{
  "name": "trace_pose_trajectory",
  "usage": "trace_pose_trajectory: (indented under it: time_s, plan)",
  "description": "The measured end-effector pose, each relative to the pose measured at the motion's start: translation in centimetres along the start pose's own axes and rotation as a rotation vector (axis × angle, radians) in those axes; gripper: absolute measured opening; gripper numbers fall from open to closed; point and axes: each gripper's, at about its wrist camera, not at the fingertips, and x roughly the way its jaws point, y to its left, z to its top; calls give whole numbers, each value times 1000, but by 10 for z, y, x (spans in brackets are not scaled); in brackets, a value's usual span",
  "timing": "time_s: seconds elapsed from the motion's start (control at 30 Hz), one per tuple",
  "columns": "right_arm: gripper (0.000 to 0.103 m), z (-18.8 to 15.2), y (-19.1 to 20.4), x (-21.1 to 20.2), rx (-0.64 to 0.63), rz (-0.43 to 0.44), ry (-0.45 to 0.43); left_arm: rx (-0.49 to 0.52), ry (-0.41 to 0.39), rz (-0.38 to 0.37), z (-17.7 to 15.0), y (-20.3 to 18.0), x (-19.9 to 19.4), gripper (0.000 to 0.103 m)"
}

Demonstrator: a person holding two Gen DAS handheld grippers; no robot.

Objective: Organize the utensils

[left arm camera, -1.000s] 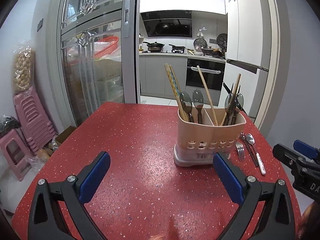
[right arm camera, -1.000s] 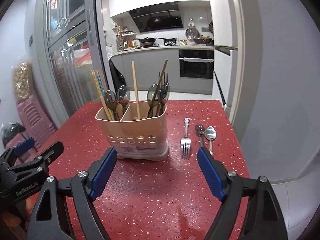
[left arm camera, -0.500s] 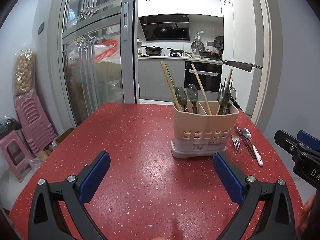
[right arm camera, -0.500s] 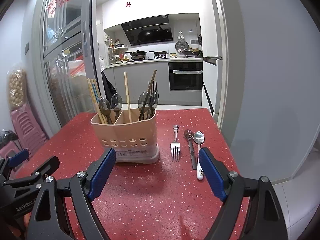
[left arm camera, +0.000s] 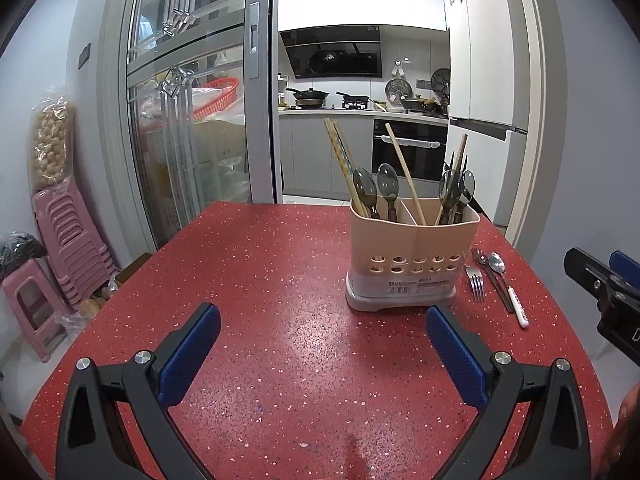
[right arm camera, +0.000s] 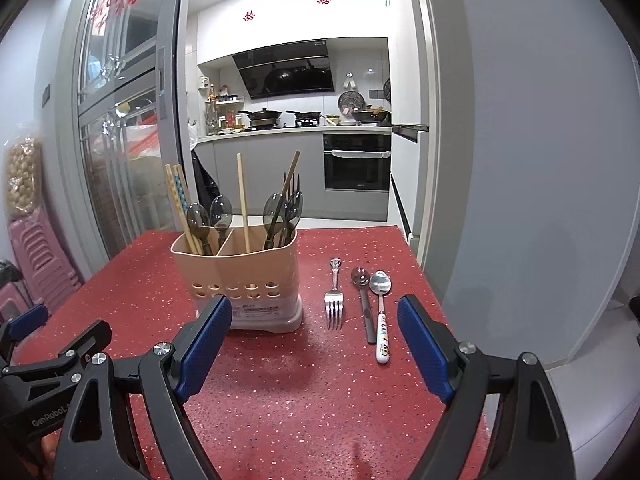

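A beige utensil holder (left arm camera: 412, 264) (right arm camera: 244, 280) with two compartments stands on the red table (left arm camera: 280, 300), holding chopsticks, dark spoons and forks. To its right lie a metal fork (right arm camera: 334, 300) (left arm camera: 475, 283), a dark-handled spoon (right arm camera: 363, 300) (left arm camera: 493, 280) and a white-handled spoon (right arm camera: 381, 312) (left arm camera: 509, 284). My left gripper (left arm camera: 322, 354) is open and empty over the table, short of the holder. My right gripper (right arm camera: 314, 346) is open and empty, short of the loose utensils. Each gripper shows at the edge of the other's view.
The table's right edge (right arm camera: 436, 292) runs close to the loose utensils, by a grey wall. Pink stools (left arm camera: 60, 248) stand on the floor at the left. A glass sliding door (left arm camera: 180, 140) and a kitchen lie beyond the table's far edge.
Both grippers have drawn back and risen a little, so the holder and loose utensils look slightly farther away. Both stay open. Nothing on the table has moved.
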Motion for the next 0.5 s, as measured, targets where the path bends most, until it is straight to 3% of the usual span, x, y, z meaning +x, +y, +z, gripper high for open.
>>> trace_pose_trajectory:
  time_s: [0.5]
  plan:
    - [87,-3,0,3,8,-5,8,-5,6,-1,1,3,4,103]
